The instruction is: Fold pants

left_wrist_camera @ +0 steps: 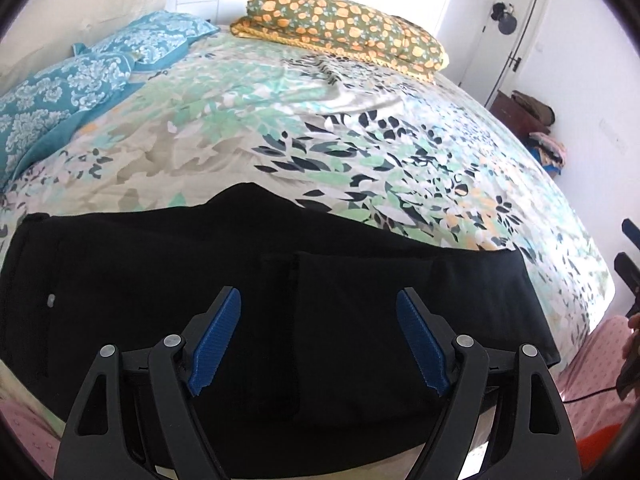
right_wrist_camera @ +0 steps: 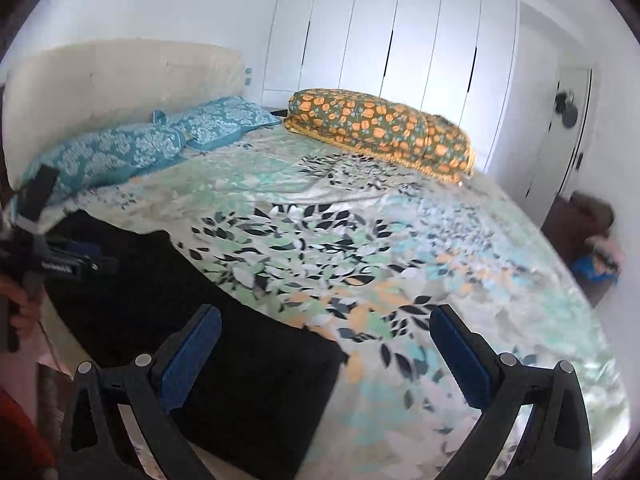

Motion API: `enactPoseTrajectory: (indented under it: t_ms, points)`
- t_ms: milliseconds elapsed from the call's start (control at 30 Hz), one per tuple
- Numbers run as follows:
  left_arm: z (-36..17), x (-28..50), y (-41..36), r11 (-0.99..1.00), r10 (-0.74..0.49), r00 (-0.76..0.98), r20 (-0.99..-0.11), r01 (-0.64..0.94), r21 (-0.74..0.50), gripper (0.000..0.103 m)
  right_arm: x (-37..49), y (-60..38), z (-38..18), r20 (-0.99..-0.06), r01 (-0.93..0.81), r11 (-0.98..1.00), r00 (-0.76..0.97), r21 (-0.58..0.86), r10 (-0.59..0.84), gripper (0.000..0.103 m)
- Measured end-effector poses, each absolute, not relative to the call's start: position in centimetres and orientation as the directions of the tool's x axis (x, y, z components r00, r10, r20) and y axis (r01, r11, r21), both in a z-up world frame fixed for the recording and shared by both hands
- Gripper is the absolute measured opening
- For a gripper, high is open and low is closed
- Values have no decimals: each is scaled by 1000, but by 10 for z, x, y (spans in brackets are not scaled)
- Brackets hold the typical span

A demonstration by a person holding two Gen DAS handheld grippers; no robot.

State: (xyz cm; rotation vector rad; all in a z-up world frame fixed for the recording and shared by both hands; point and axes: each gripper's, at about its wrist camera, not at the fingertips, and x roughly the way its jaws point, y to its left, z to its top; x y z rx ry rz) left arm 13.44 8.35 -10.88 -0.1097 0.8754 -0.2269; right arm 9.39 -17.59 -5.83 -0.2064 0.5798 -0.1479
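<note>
Black pants (left_wrist_camera: 224, 280) lie flat along the near edge of the bed, folded lengthwise, with a small pale button at their left part. My left gripper (left_wrist_camera: 318, 320) hovers above their middle, open, with nothing between its blue pads (left_wrist_camera: 218, 334). In the right wrist view the same pants (right_wrist_camera: 224, 360) stretch from the left edge to a corner near the centre. My right gripper (right_wrist_camera: 326, 354) stands open over that right end and the bedspread, holding nothing. The left gripper (right_wrist_camera: 68, 262) also appears at the left edge of that view, held by a hand (right_wrist_camera: 24, 312).
The bed carries a leaf-patterned bedspread (left_wrist_camera: 360, 140), two teal pillows (left_wrist_camera: 80, 76) at the headboard and a rolled orange-flowered quilt (left_wrist_camera: 344, 28) at the far side. White wardrobe doors (right_wrist_camera: 392, 40) stand behind. A dark cabinet with clothes (left_wrist_camera: 528, 120) sits by the right wall.
</note>
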Motion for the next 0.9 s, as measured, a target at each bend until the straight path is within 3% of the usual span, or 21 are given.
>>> enactPoseTrajectory:
  t_ms: [100, 500, 600, 733, 800, 900]
  points:
    - [-110, 133, 83, 976, -217, 623, -752, 144, -162, 84, 97, -179, -67, -574, 83, 982, 802, -169, -167, 103]
    - [-106, 137, 111, 983, -172, 630, -757, 60, -173, 84, 96, -167, -80, -609, 63, 971, 769, -231, -195, 103]
    - [-96, 141, 147, 984, -115, 650, -751, -27, -174, 84, 97, -168, -83, -628, 50, 975, 758, -215, -177, 103]
    - [-87, 147, 251, 913, -33, 666, -746, -283, -293, 85, 99, -168, -84, -638, 38, 980, 755, -193, -155, 103]
    - [-95, 149, 304, 842, -20, 633, -774, -407, -355, 86, 100, -166, -86, -642, 26, 983, 753, -183, -140, 103]
    - [-114, 160, 355, 803, -5, 540, -842, -500, -325, 86, 101, -161, -88, -647, 4, 982, 752, -189, -127, 103]
